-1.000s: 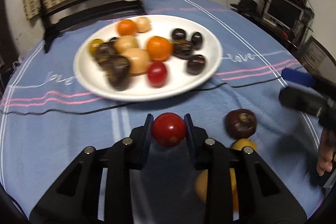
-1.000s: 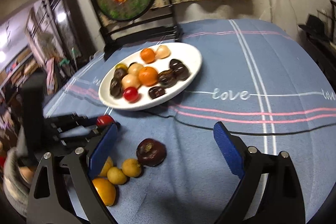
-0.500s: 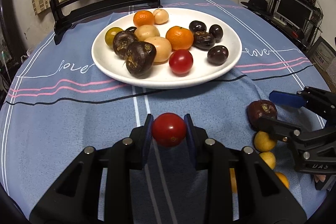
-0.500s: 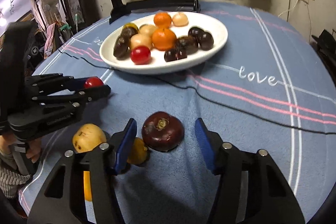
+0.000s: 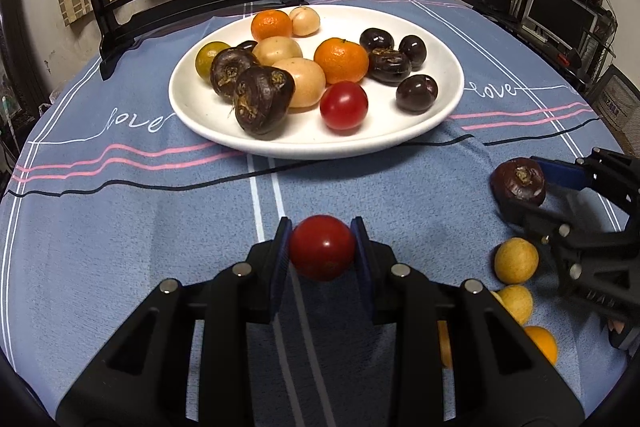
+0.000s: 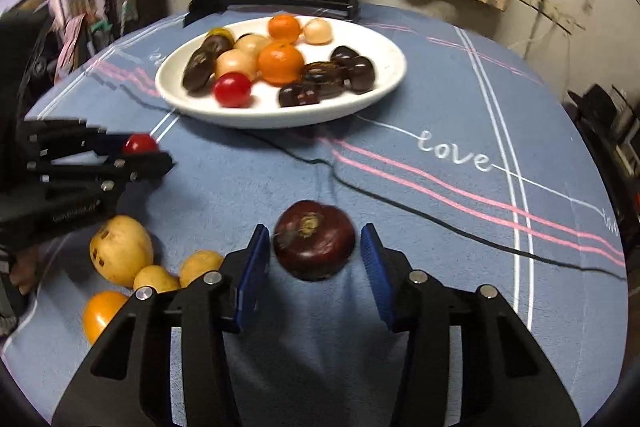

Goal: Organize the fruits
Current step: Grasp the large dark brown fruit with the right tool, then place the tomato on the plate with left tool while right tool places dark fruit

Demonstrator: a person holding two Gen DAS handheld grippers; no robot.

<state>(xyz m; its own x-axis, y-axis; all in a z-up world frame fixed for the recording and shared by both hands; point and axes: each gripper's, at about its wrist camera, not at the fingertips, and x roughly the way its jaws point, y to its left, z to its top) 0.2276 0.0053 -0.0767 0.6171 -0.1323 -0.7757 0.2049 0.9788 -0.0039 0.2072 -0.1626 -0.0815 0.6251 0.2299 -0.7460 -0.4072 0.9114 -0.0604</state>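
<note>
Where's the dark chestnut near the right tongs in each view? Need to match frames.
Left wrist: chestnut at the right edge, between the right tongs' fingers.
Right wrist: chestnut bottom centre, in the gap between the blue pads, on the cloth.
Shared landmark: white plate of fruit, beyond it in both views.

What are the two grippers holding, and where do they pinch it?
The left gripper pinches a red tomato by its two sides. The right gripper holds nothing yet: it is open around a dark purple fruit on the tablecloth.
</note>
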